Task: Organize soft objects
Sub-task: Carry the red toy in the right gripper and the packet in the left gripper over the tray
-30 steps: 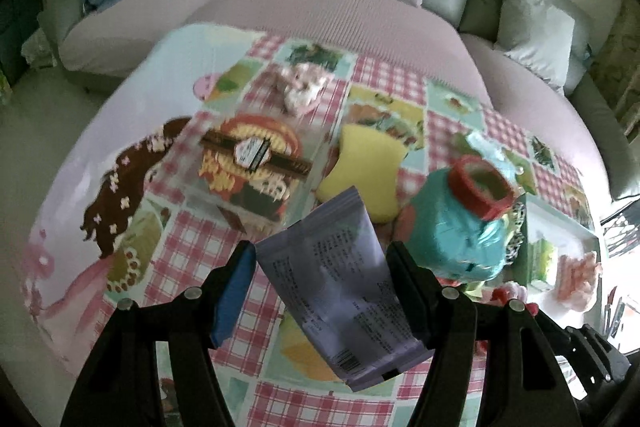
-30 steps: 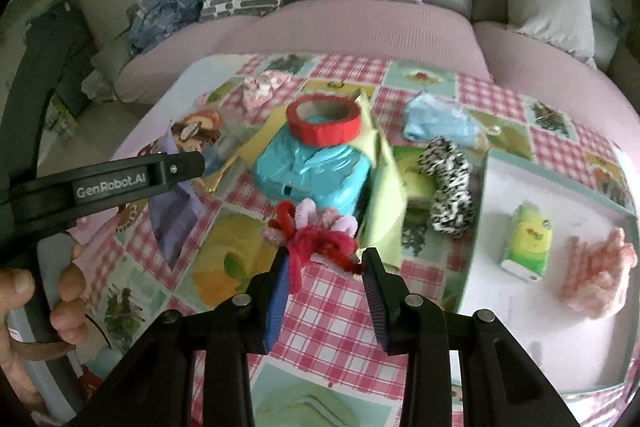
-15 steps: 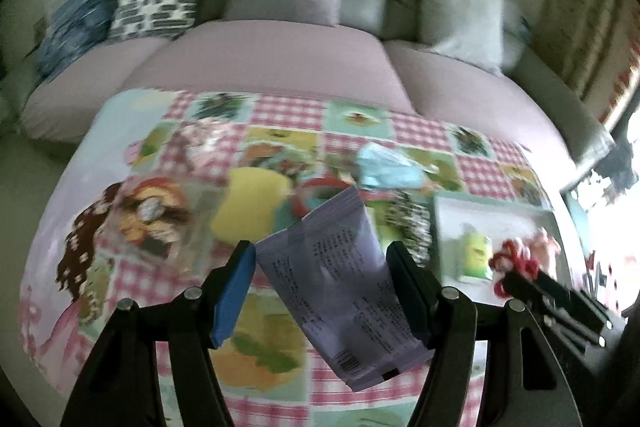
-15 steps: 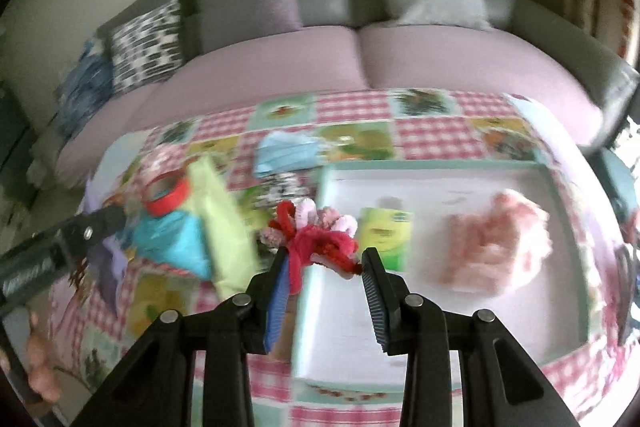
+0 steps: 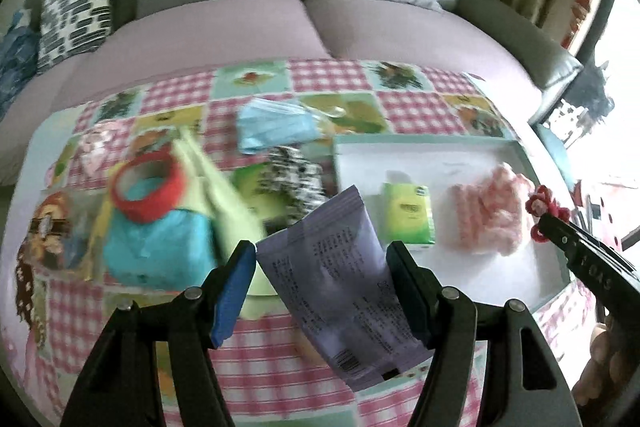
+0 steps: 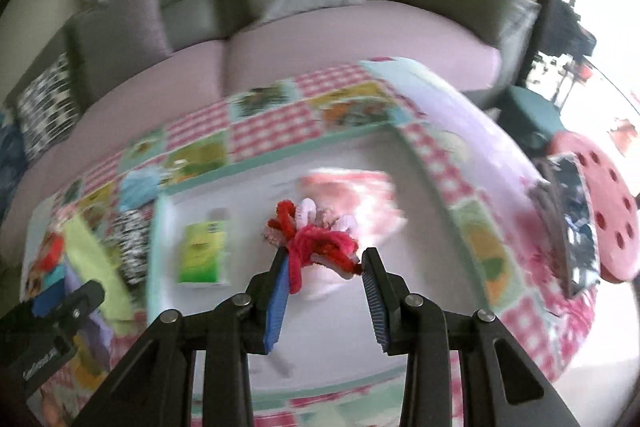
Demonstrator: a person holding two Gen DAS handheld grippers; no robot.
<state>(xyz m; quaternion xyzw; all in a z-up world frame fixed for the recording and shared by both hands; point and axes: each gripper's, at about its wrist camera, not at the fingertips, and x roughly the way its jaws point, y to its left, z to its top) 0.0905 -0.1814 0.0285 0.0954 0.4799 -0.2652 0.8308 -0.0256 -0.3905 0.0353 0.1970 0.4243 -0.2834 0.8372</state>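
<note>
My left gripper [image 5: 322,259] is shut on a lilac packet [image 5: 344,291], held above the checked tablecloth just left of the white tray [image 5: 440,151]. My right gripper [image 6: 325,259] is shut on a red and pink pipe-cleaner flower [image 6: 316,241], hanging over the tray's [image 6: 256,307] middle. A green tissue pack [image 5: 408,213] [image 6: 202,251] and a pink fluffy item [image 5: 490,213] [image 6: 352,195] lie in the tray. The right gripper with its flower [image 5: 542,205] shows at the right edge of the left wrist view.
Left of the tray lie a teal pouch [image 5: 156,243] with a red tape roll [image 5: 150,183], a pale green cloth [image 5: 222,195], a zebra-print item [image 5: 294,175] and a blue face mask [image 5: 276,125]. A sofa [image 5: 312,19] stands behind. A pink stool [image 6: 608,203] is at right.
Both grippers have swung rightward from the cluttered left side to the tray. The packet and the flower stay gripped. The right gripper now hangs over the tray's inside.
</note>
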